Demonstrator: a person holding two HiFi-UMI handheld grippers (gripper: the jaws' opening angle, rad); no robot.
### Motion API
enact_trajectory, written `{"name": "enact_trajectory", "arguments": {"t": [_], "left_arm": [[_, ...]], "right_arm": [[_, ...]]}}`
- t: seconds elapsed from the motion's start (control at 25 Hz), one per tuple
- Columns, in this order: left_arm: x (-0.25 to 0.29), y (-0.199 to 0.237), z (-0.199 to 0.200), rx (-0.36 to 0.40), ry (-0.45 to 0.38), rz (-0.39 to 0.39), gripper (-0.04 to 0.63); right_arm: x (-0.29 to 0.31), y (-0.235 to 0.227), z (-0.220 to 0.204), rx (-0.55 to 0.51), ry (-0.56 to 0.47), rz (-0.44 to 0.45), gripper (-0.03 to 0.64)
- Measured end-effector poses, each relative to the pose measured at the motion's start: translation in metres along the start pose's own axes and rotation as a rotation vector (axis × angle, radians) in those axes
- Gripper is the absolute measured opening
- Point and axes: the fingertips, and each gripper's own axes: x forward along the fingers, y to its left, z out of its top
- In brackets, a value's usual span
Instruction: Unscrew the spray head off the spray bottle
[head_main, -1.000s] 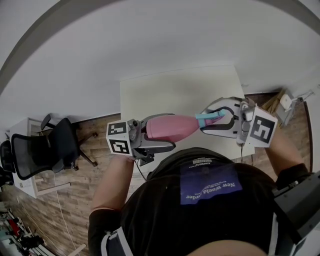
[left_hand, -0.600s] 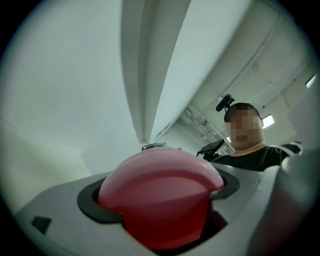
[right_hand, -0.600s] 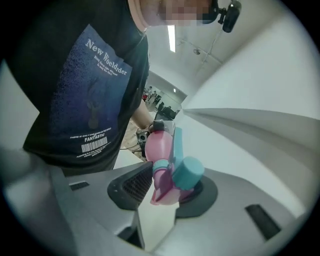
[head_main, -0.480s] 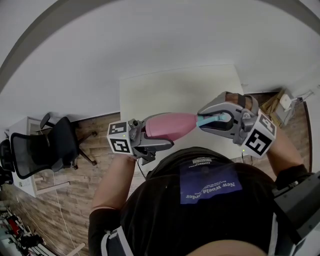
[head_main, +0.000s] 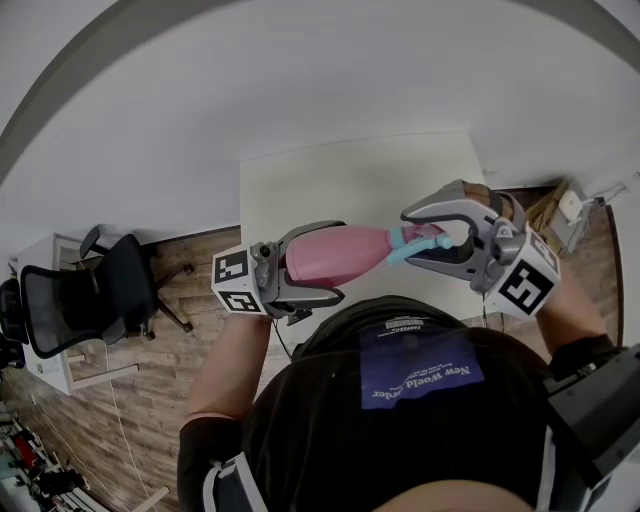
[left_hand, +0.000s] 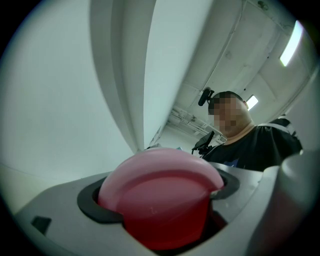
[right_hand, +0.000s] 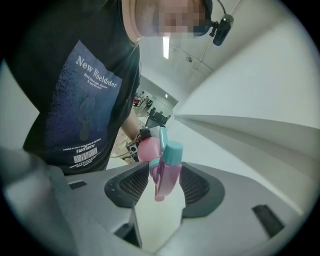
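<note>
**Desk:** Head view first. Where is the bottle (head_main: 335, 255)?

**Me:** It is held in the air in front of my chest, lying level. The table (head_main: 300, 190) is at its 12 o'clock. The base points to 9 o'clock and the head (head_main: 415, 243) to 3 o'clock.

**Desk:** How does it look?

**Me:** The body is pink and rounded, wide at the base and narrowing to the neck. The head is teal. In the right gripper view it has a teal cap (right_hand: 172, 150) on top, and a pink-purple trigger (right_hand: 162, 185) hangs toward 6 o'clock. I see the pink body (right_hand: 145, 150) behind it, toward 10 o'clock.

**Desk:** Left gripper (head_main: 335, 262)?

**Me:** It is clamped on the base. In the left gripper view the dark pads (left_hand: 92, 205) press the pink bottom (left_hand: 160, 195) from 9 and 3 o'clock, and that bottom fills the lower middle of the frame.

**Desk:** Right gripper (head_main: 410, 238)?

**Me:** Its jaws have just been opening. They are spread, with the head between them. In its own view the ribbed pads (right_hand: 132, 185) flank the head (right_hand: 167, 167) closely, but I don't see them squeezing it. From above, the two fingers arc around the head with space on both sides.
</note>
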Motion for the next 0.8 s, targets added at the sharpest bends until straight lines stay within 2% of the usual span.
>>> {"name": "enact_trajectory", "arguments": {"t": [0.2, 0.28, 0.32, 0.4, 0.56, 0.64, 0.72, 0.8], "left_arm": [[-0.003, 0.000, 0.002, 0.081, -0.022, 0.005, 0.499], [-0.007, 0.000, 0.005, 0.128, -0.029, 0.022, 0.499], [-0.008, 0.000, 0.007, 0.155, -0.030, 0.031, 0.499], [-0.008, -0.001, 0.010, 0.209, -0.025, 0.048, 0.499], [-0.004, -0.004, 0.014, 0.304, 0.015, 0.066, 0.499], [-0.005, -0.004, 0.013, 0.350, 0.049, 0.070, 0.499], [-0.007, -0.004, 0.010, 0.397, 0.089, 0.070, 0.499], [-0.007, -0.004, 0.007, 0.441, 0.129, 0.070, 0.499]], "right_arm": [[-0.015, -0.001, -0.008, 0.049, -0.007, -0.019, 0.190], [-0.022, 0.004, -0.018, 0.108, 0.008, 0.002, 0.190], [-0.028, 0.007, -0.023, 0.193, 0.001, 0.018, 0.190], [-0.042, 0.002, -0.031, 0.489, -0.085, 0.042, 0.190], [-0.062, -0.029, -0.051, 1.107, -0.404, 0.147, 0.198], [-0.061, -0.034, -0.062, 1.416, -0.526, 0.252, 0.265], [-0.053, -0.034, -0.060, 1.615, -0.633, 0.378, 0.315], [-0.038, -0.030, -0.056, 1.709, -0.641, 0.458, 0.319]]}}
